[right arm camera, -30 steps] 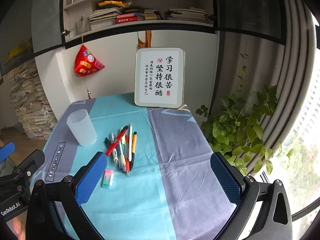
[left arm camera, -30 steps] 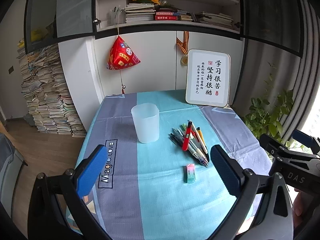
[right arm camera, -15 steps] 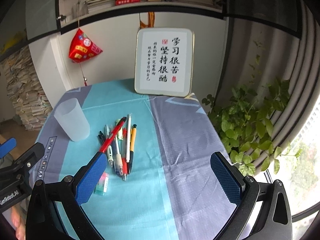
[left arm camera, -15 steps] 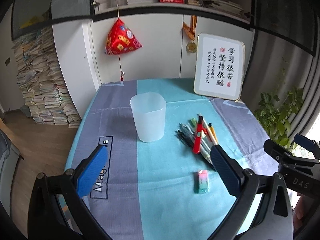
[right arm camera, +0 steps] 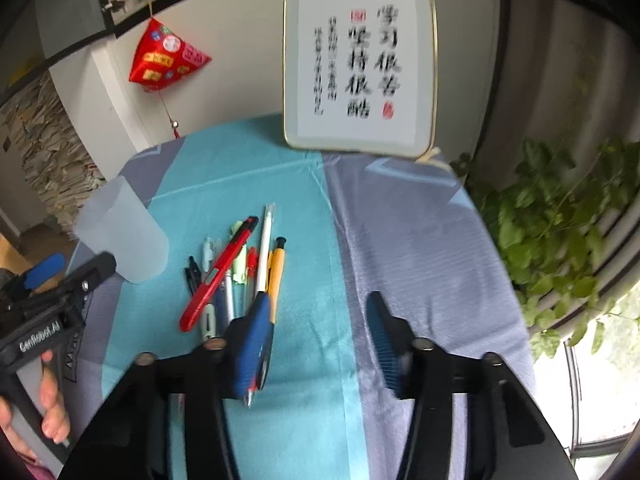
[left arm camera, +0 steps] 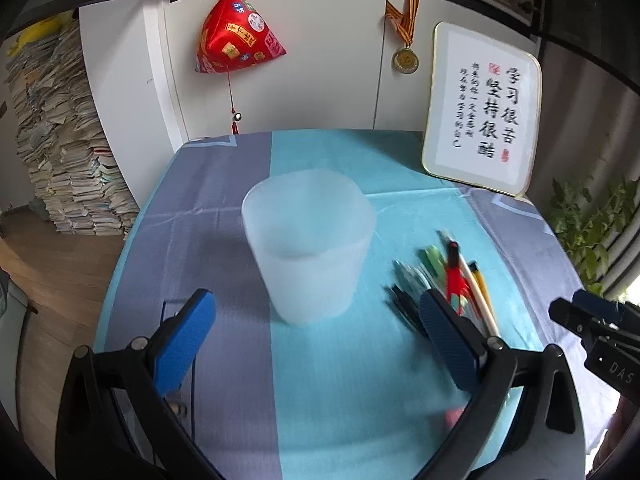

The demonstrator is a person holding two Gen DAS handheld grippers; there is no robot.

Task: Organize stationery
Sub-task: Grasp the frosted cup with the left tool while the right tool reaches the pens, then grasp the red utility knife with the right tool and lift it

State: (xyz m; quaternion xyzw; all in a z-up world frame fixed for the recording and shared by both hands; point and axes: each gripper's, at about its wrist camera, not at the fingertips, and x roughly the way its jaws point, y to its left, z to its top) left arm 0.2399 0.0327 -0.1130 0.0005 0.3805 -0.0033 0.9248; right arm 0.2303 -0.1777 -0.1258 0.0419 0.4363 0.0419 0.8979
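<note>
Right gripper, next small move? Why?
Probably shift the right gripper left over the pens. Its jaws are closing with nothing between them: only tablecloth shows in the gap, and the pile lies at and beyond its left finger. The cup stands empty.

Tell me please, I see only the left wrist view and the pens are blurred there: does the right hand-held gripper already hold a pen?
Observer: No. In the right wrist view the right hand-held gripper is closing, but only the tablecloth shows between its jaws.
Operator: Where are the pens relative to it?
Observer: Just to its left in that view. The finger on that side covers the lower part of the yellow pen.
Operator: And the red thing in the pile?
Observer: It looks like a red utility knife, lying slanted on top of the other pens.
</note>
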